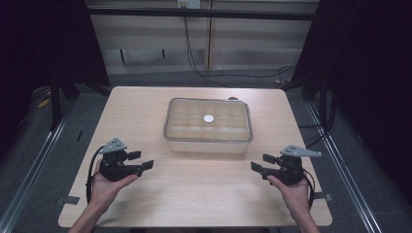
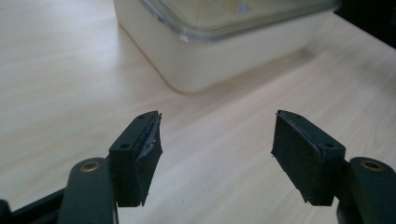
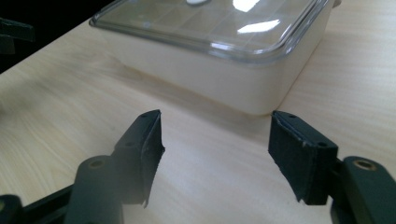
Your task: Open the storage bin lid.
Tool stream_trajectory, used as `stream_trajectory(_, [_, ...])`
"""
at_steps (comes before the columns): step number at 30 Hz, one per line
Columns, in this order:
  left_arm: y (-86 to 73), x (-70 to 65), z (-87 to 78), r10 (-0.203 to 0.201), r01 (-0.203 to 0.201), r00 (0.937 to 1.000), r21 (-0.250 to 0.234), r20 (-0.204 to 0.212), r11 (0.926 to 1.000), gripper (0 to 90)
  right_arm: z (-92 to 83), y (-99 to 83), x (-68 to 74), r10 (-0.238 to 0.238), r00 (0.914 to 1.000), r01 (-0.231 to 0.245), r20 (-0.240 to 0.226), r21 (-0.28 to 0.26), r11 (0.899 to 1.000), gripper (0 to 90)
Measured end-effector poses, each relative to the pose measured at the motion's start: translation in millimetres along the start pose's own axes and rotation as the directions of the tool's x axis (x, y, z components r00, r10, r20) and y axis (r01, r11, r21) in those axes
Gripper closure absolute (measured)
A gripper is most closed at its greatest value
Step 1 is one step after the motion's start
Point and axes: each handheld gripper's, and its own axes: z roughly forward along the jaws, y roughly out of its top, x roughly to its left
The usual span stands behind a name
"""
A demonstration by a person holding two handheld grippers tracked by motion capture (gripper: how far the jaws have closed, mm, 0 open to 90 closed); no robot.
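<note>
A cream box (image 1: 209,143) with a clear lid (image 1: 180,108) stands in the middle of the wooden table (image 1: 136,104); a small white round piece (image 1: 208,118) sits at the lid's centre. My left gripper (image 1: 141,161) rests in a hand at the front left, open, nothing between its jaws. My right gripper (image 1: 261,162) is held at the front right, open and empty too. In the left gripper view the box (image 2: 205,60) lies ahead of the left gripper (image 2: 217,140). In the right gripper view the box (image 3: 233,79) is just beyond the right gripper (image 3: 217,140).
Bare tabletop (image 1: 204,189) stretches between the two grippers and in front of the box. Cables (image 1: 194,63) run on the floor behind the table. Metal rails (image 1: 39,160) flank the table on both sides.
</note>
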Motion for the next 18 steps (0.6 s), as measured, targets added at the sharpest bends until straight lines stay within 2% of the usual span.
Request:
stream_trajectory(2, [7.5, 2.4, 0.8, -0.002, 0.001, 1.0000, -0.020, -0.008, 0.9998, 32.6, 1.6, 8.3, -1.7, 0.000, 1.0000, 0.000, -0.001, -0.009, 1.000, 34.2])
stream_trajectory(4, [14.6, 4.0, 2.9, 0.015, -0.016, 0.9996, -0.022, -0.025, 0.9996, 32.3, 5.4, 16.5, -3.3, -0.003, 0.9999, 0.003, -0.010, -0.020, 1.000, 34.1])
stream_trajectory(7, [18.3, 5.3, 5.7, 0.017, -0.017, 0.9998, -0.015, -0.013, 0.9998, 33.0, 7.8, 22.5, -4.6, -0.013, 0.9998, 0.013, -0.013, -0.021, 1.000, 34.2])
stream_trajectory(8, [19.9, 4.9, 7.4, 0.026, -0.027, 0.9994, -0.016, -0.025, 0.9995, 32.5, 8.5, 25.6, -5.2, -0.012, 0.9998, 0.011, -0.017, -0.017, 1.000, 35.1])
stream_trajectory(10, [23.8, 1.6, 10.7, 0.075, -0.076, 0.9961, -0.014, -0.046, 0.9970, 33.0, 10.4, 31.2, -7.1, -0.023, 0.9997, 0.022, -0.009, -0.015, 1.000, 35.1])
stream_trajectory(11, [25.8, -0.6, 13.0, 0.096, -0.097, 0.9946, -0.010, -0.040, 0.9953, 33.1, 12.8, 36.2, -9.9, -0.030, 0.9996, 0.030, 0.002, -0.014, 0.999, 35.1])
stream_trajectory(14, [33.3, -1.6, 20.4, 0.095, -0.095, 0.9951, 0.004, -0.025, 0.9954, 32.4, 16.1, 40.2, -14.1, -0.023, 0.9997, 0.023, -0.006, -0.010, 1.000, 35.1])
stream_trajectory(15, [37.0, -0.1, 24.2, 0.077, -0.077, 0.9970, 0.007, -0.011, 0.9970, 32.5, 20.8, 43.9, -17.0, -0.021, 0.9998, 0.021, -0.007, -0.007, 1.000, 33.7])
stream_trajectory(18, [40.5, 2.5, 28.2, 0.071, -0.071, 0.9975, 0.014, -0.008, 0.9974, 32.2, 25.4, 47.7, -18.4, -0.023, 0.9997, 0.023, -0.007, 0.001, 1.000, 33.7])
